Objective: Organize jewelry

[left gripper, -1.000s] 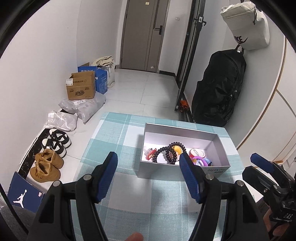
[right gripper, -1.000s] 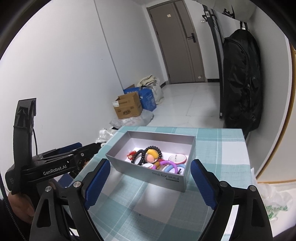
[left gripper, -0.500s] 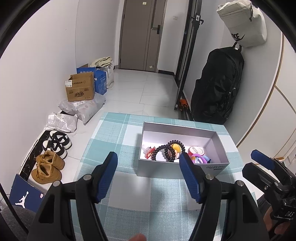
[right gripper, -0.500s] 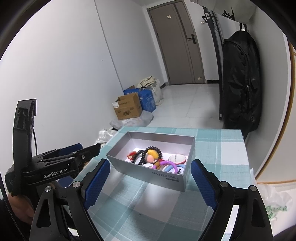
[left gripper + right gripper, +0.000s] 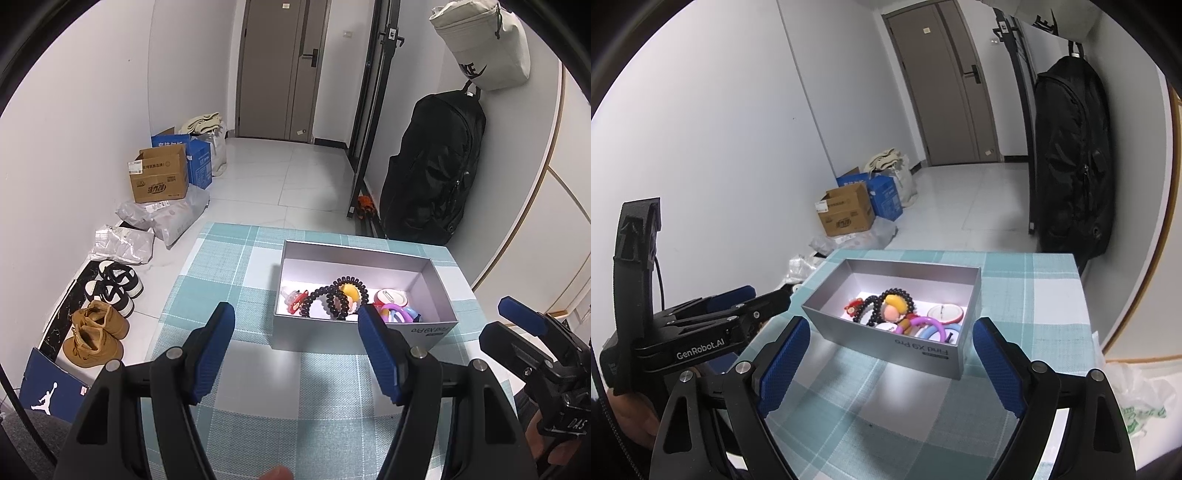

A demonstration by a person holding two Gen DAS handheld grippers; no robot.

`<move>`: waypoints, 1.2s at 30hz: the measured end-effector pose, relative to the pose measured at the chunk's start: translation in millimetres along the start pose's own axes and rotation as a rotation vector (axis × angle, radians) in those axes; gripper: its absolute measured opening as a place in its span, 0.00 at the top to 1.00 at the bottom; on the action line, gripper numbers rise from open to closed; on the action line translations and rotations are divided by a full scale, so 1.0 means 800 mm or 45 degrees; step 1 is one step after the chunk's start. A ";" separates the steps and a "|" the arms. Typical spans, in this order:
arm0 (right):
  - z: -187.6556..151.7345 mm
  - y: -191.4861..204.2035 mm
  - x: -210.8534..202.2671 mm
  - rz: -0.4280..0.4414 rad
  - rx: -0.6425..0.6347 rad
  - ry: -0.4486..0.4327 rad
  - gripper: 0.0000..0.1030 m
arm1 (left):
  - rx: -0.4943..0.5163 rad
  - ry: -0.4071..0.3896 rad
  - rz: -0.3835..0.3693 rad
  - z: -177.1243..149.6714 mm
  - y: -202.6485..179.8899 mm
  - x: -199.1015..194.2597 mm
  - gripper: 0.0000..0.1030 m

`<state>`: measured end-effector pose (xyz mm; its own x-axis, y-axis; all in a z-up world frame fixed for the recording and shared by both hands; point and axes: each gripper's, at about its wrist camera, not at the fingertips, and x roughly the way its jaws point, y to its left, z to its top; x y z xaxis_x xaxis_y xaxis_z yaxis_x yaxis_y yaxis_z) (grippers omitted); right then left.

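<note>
An open grey box (image 5: 355, 252) stands on the checked tablecloth (image 5: 236, 295). Inside lie black bead bracelets (image 5: 330, 302), a red charm (image 5: 295, 300), a yellow piece (image 5: 349, 291), a white round item (image 5: 389, 296) and purple and blue rings (image 5: 398, 314). My left gripper (image 5: 295, 314) is open just short of the box's near wall, nothing between its blue pads. In the right wrist view the box (image 5: 897, 345) sits ahead of my open, empty right gripper (image 5: 892, 325). The left gripper (image 5: 764, 295) shows at the left there; the right gripper (image 5: 498, 321) shows at the right edge of the left wrist view.
Left of the table, on the floor, are shoes (image 5: 96, 332), parcels (image 5: 162, 218) and cardboard boxes (image 5: 159, 181). A black backpack (image 5: 432, 166) hangs on the right wall beside a closed door (image 5: 280, 66). A plastic bag (image 5: 1134, 398) lies past the table's right edge.
</note>
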<state>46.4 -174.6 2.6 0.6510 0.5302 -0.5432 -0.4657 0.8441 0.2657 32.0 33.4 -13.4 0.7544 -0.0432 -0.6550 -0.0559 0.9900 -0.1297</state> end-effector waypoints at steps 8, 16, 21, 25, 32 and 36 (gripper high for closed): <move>0.000 0.001 0.001 -0.002 -0.001 0.007 0.12 | -0.012 0.003 -0.018 0.001 0.000 0.000 0.37; -0.001 0.000 0.002 -0.002 0.000 0.015 0.12 | -0.032 0.015 -0.029 0.000 0.003 0.004 0.37; 0.000 0.000 0.002 -0.001 0.004 0.018 0.12 | -0.035 0.020 -0.032 0.001 0.002 0.004 0.37; -0.001 -0.001 0.003 -0.001 0.007 0.026 0.12 | -0.023 0.018 -0.031 0.000 0.000 0.005 0.37; -0.001 -0.001 0.004 -0.002 0.009 0.029 0.11 | -0.024 0.019 -0.042 -0.001 0.000 0.005 0.37; -0.001 -0.003 0.006 -0.003 0.018 0.032 0.11 | -0.028 0.011 -0.045 -0.001 0.001 0.005 0.37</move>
<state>50.2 -174.4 -1.4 0.6369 0.5261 -0.5635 -0.4553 0.8465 0.2758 34.3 34.0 -17.0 0.7505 -0.0791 -0.6561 -0.0438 0.9847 -0.1688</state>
